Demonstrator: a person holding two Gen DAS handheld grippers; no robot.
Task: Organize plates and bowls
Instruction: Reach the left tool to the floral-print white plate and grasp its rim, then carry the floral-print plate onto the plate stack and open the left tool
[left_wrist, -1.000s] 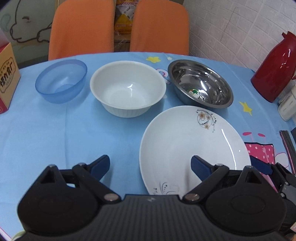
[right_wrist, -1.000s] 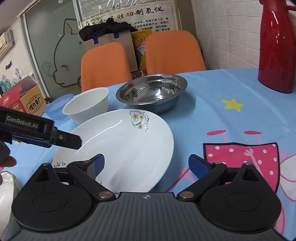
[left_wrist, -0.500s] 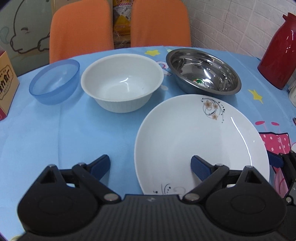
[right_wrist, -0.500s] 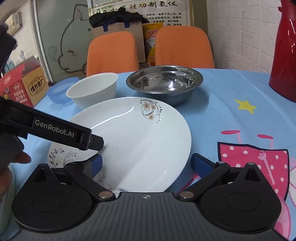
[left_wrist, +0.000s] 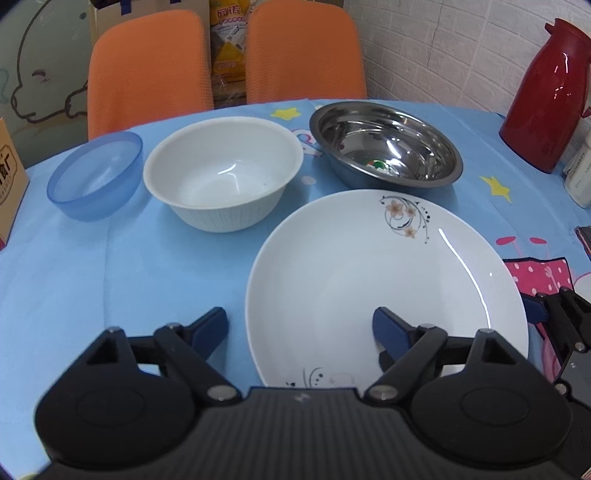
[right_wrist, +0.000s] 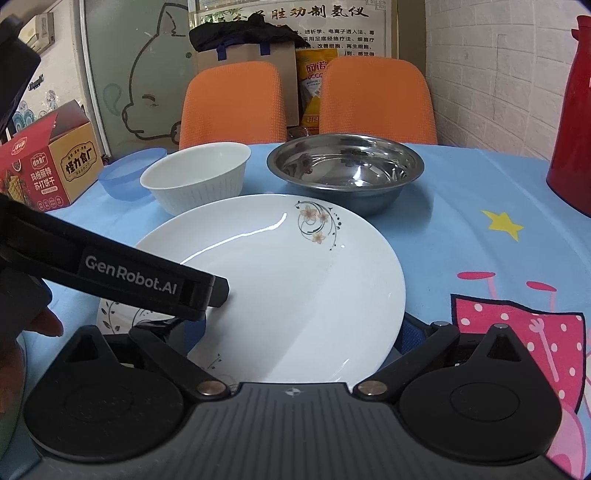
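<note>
Plate (left_wrist: 369, 280) lies between open left tongs (left_wrist: 299, 326) and right tongs (right_wrist: 295, 339).

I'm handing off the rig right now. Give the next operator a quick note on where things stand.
Left gripper: jaws open, straddling the near left rim of the white plate, holding nothing.
Right gripper: jaws open at the plate's near right edge, holding nothing.
Behind the plate, in a row on the table: blue bowl, white bowl, steel bowl.
Done: nothing stacked yet.
Left: organize plate and bowls.
</note>
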